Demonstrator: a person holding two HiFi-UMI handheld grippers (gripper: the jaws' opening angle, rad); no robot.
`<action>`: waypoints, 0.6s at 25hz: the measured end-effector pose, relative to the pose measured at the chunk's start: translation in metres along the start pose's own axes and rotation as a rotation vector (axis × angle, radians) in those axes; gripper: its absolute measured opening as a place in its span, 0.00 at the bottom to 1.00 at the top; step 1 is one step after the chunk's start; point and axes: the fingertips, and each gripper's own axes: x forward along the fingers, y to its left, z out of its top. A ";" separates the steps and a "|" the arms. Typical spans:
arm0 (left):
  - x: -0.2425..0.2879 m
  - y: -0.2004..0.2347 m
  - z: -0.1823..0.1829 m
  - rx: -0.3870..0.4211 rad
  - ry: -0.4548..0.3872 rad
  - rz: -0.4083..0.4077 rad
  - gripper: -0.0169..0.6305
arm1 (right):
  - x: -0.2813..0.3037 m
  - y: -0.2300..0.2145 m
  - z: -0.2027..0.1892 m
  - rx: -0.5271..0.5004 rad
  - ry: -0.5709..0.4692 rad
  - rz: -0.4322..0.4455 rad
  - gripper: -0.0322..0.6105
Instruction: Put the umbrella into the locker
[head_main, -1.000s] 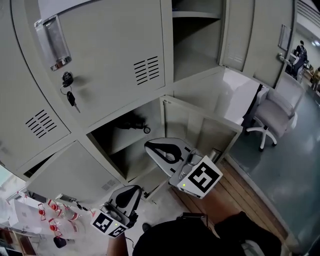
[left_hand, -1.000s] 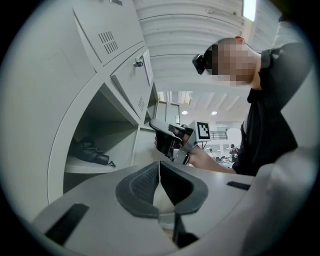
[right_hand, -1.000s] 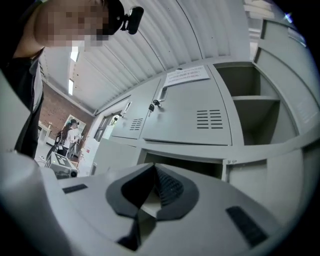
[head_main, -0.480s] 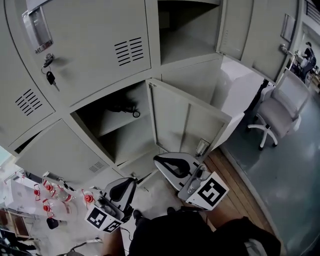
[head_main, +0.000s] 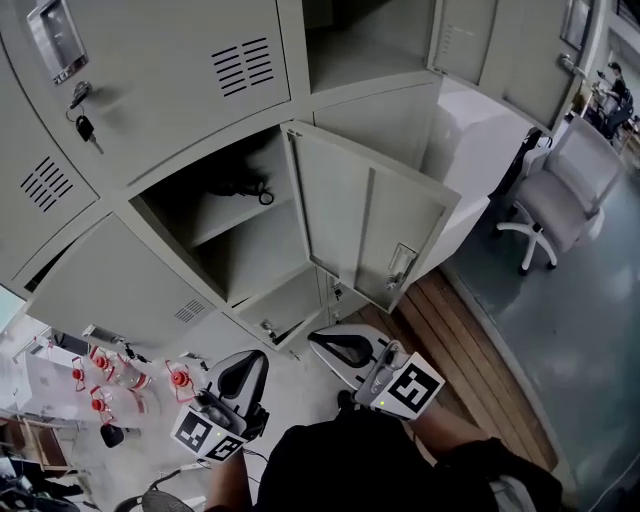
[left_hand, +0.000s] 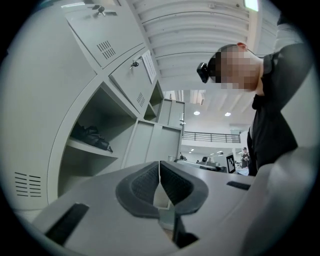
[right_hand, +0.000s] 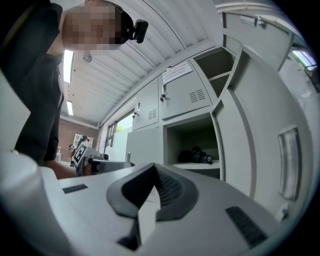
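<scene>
Dark bundle, probably the umbrella (head_main: 240, 187), sits inside the locker (head_main: 255, 255); left hand-held gripper (left_hand: 160, 176) and right hand-held gripper (right_hand: 155, 186) pressed together, empty; door (head_main: 365, 225) open.

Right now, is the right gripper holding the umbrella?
No, the right gripper is shut and empty; the umbrella lies on the locker shelf.

Nothing legible: the printed notice (right_hand: 176, 73) on a locker door (right_hand: 187, 102) is too small to read.

The head view looks steeply down at the open locker (head_main: 250, 262); both low gripper views look up into it.
</scene>
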 end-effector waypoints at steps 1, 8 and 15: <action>-0.002 -0.003 -0.001 0.001 0.004 -0.018 0.06 | -0.001 0.005 -0.002 0.003 0.005 -0.011 0.07; -0.052 -0.021 0.006 -0.014 0.004 -0.093 0.06 | 0.016 0.069 -0.037 0.022 0.086 -0.022 0.07; -0.134 -0.018 -0.016 -0.079 -0.004 -0.055 0.06 | 0.025 0.135 -0.057 0.020 0.140 -0.049 0.07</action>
